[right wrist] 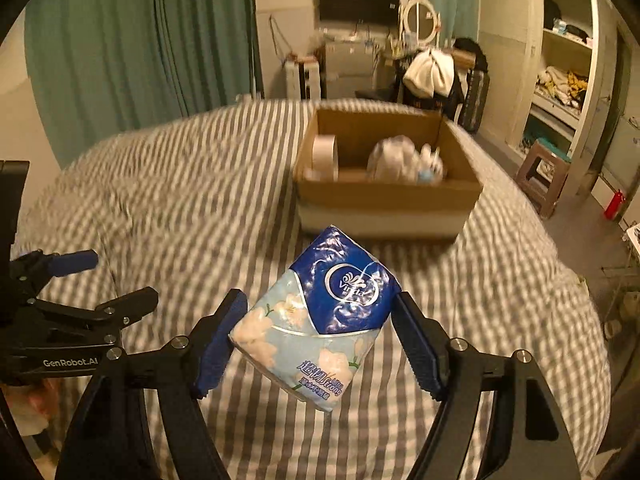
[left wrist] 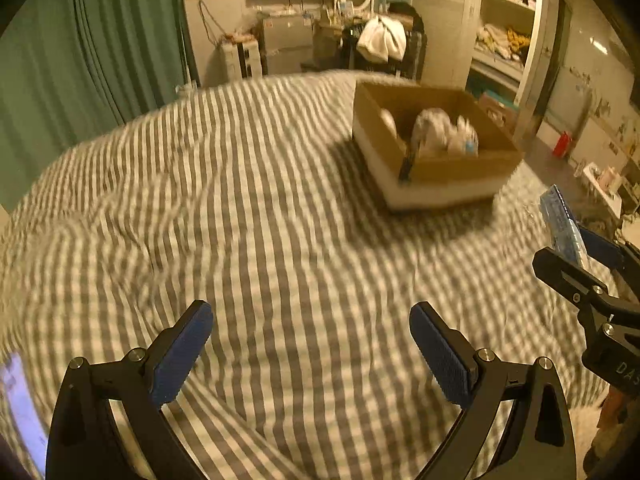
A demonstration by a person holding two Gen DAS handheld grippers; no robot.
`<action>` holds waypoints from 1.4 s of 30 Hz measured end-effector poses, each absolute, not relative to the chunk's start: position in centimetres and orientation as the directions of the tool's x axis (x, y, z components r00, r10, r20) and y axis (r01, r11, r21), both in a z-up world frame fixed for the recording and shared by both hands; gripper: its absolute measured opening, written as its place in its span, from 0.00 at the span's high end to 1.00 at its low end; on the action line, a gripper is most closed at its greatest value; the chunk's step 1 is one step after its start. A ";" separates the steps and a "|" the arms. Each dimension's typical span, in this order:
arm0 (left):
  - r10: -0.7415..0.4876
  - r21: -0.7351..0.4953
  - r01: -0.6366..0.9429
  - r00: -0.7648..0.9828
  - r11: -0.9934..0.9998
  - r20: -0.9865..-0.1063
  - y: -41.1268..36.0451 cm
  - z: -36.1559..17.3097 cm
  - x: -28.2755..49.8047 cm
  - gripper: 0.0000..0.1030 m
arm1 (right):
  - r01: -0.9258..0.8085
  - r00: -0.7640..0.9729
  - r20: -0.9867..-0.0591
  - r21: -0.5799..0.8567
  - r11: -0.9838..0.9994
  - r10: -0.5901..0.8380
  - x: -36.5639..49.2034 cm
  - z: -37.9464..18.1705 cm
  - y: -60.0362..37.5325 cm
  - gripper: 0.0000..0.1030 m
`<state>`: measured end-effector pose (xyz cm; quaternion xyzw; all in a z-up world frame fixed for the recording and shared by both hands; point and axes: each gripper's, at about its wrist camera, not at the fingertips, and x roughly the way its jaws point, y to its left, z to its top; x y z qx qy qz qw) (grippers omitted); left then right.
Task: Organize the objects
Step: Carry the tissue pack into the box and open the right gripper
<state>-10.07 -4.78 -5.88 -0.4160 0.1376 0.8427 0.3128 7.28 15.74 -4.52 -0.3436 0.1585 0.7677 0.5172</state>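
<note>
Between our right gripper (right wrist: 318, 338) jaws we hold the Vinda tissue pack (right wrist: 320, 328), pinched at its sides; it is soft, light and slippery. Beyond stands the cardboard box (right wrist: 384, 200). Our left gripper (left wrist: 311, 354) is open, empty.

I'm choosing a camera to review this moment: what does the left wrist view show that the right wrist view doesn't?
Left wrist only: the left hand-held gripper, open and empty over the striped bedspread.

Right wrist only: the front of the blue tissue pack between the right hand-held gripper pads, and a tape roll in the box.

Both: the cardboard box with a crumpled white bundle inside.
</note>
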 end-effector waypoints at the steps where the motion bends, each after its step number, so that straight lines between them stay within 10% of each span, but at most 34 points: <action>1: 0.417 -0.021 -0.641 -0.473 -0.767 -0.776 -4.5 -5.2 -10.4 0.02 | -0.904 -0.238 -0.680 -0.106 -0.415 0.693 7.2 -3.8 16.1 0.28; 16: 0.500 -0.070 -0.627 -0.543 -0.776 -0.674 3.0 0.0 -21.4 0.02 | -0.939 -0.242 -0.636 -0.038 -0.342 0.733 2.8 3.4 29.7 0.28; 42: 0.520 -0.125 -0.661 -0.444 -0.740 -0.730 6.7 -3.6 -24.1 0.02 | -0.993 -0.115 -0.739 0.064 -0.101 0.664 5.5 -1.9 38.8 0.14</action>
